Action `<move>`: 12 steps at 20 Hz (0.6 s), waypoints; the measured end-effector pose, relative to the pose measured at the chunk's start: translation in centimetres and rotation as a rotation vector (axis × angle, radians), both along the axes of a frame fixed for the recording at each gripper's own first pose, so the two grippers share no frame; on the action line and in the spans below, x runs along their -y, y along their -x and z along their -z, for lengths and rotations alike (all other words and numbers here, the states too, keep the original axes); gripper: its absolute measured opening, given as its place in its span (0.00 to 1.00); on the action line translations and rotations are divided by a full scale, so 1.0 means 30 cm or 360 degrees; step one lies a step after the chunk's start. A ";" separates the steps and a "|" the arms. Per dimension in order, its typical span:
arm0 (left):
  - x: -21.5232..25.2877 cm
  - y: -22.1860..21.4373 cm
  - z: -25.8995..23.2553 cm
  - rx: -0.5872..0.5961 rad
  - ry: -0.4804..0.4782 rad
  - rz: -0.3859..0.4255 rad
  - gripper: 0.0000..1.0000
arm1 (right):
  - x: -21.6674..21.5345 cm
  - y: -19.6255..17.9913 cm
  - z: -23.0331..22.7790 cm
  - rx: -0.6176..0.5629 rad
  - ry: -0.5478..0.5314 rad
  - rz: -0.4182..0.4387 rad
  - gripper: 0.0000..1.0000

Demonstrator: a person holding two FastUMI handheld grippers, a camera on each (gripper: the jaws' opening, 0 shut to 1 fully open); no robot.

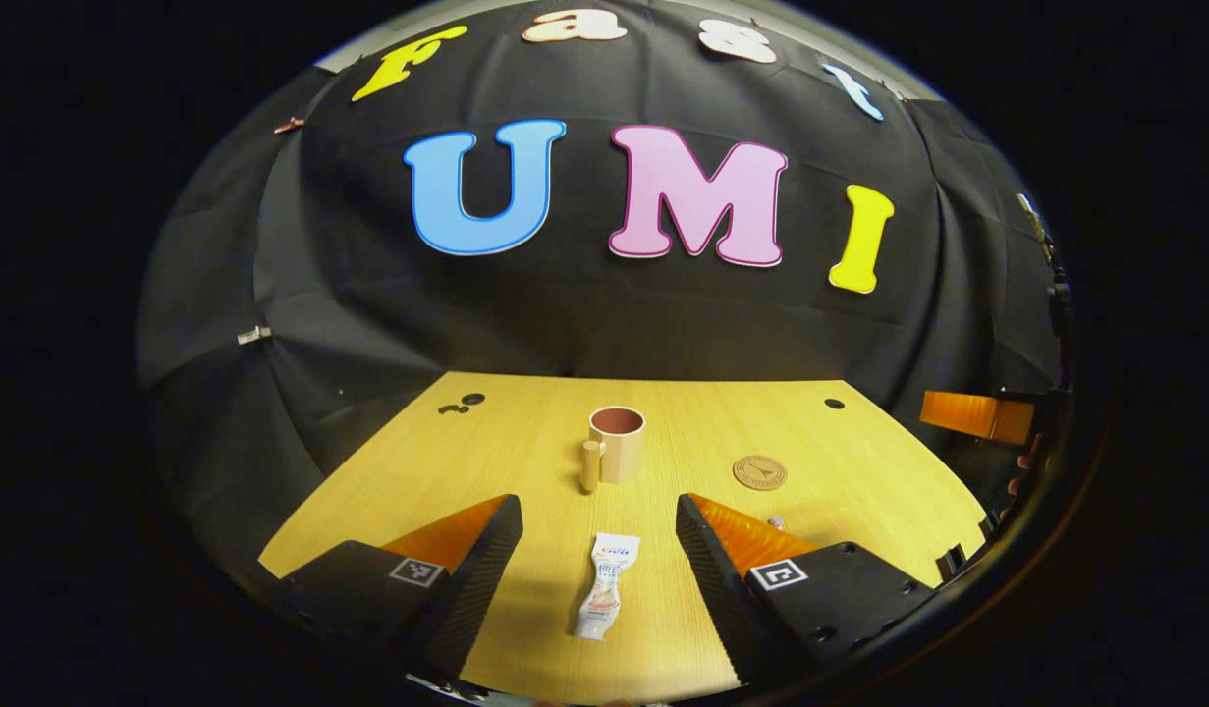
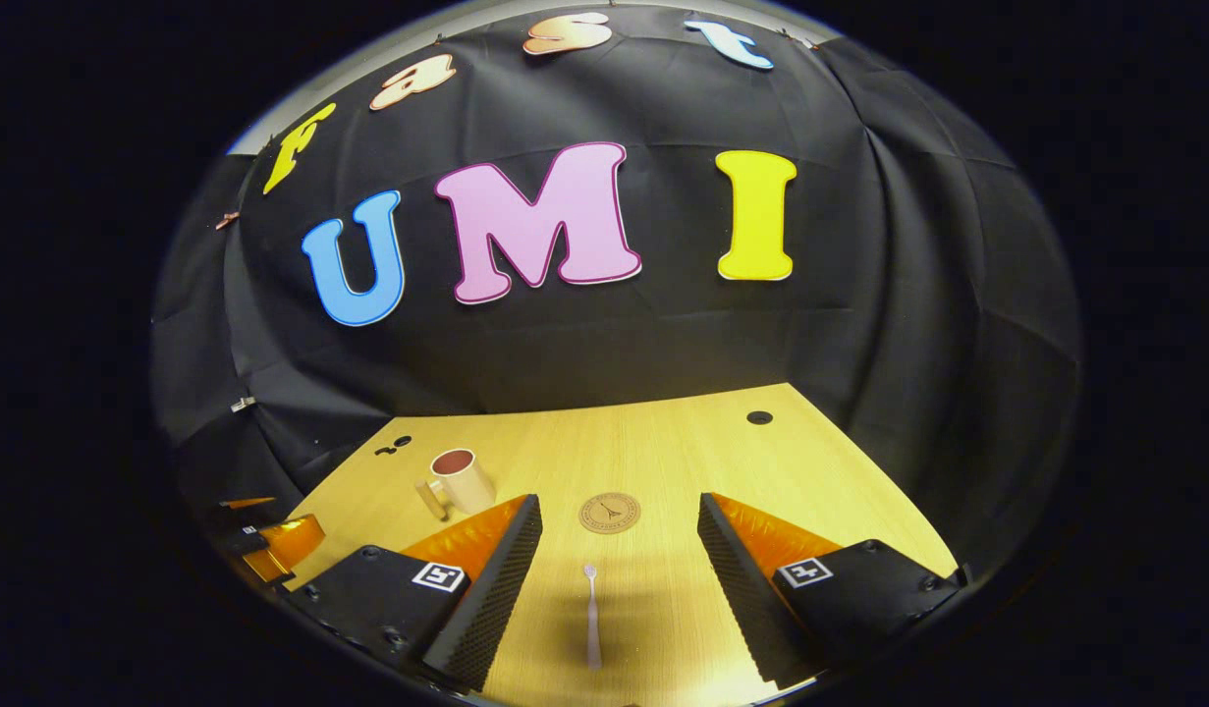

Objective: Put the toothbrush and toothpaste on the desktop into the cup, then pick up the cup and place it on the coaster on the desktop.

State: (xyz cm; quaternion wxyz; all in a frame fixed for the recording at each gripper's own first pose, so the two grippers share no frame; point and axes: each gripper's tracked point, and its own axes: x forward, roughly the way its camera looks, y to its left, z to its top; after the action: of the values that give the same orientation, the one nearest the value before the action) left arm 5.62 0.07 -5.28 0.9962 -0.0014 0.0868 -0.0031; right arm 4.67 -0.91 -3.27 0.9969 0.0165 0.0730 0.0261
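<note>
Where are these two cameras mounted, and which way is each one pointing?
Left gripper view: rides on the left gripper, looking forward along its open fingers over the desk at the toothpaste lying between them and the cup beyond.
Right gripper view: rides on the right gripper, looking forward along its open fingers at the toothbrush and the coaster beyond.
Shared: the cup, the coaster, the desk.
</note>
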 end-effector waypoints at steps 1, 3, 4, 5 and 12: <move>-0.011 -0.014 0.024 -0.0027 0.0007 -0.0011 0.98 | -0.010 -0.013 -0.007 0.0003 0.0002 -0.0015 0.98; -0.041 -0.039 0.075 -0.0110 -0.0026 -0.0051 0.97 | -0.026 -0.038 -0.017 0.0015 0.0008 -0.0041 0.99; -0.056 -0.051 0.102 -0.0150 -0.0049 -0.0066 0.97 | -0.030 -0.048 -0.021 0.0019 0.0008 -0.0054 0.98; -0.063 -0.056 0.129 -0.0187 -0.0060 -0.0069 0.98 | -0.029 -0.058 -0.024 0.0021 0.0009 -0.0061 0.98; -0.051 -0.114 0.337 -0.0439 -0.0075 -0.0039 0.98 | 0.031 -0.119 0.000 -0.0018 -0.0035 -0.0035 0.98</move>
State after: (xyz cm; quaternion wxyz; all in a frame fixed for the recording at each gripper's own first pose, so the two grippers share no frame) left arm 9.02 1.60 -15.40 0.9746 0.0206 0.2229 0.0115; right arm 8.23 -1.85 -3.26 0.9958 0.0267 0.0787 0.0378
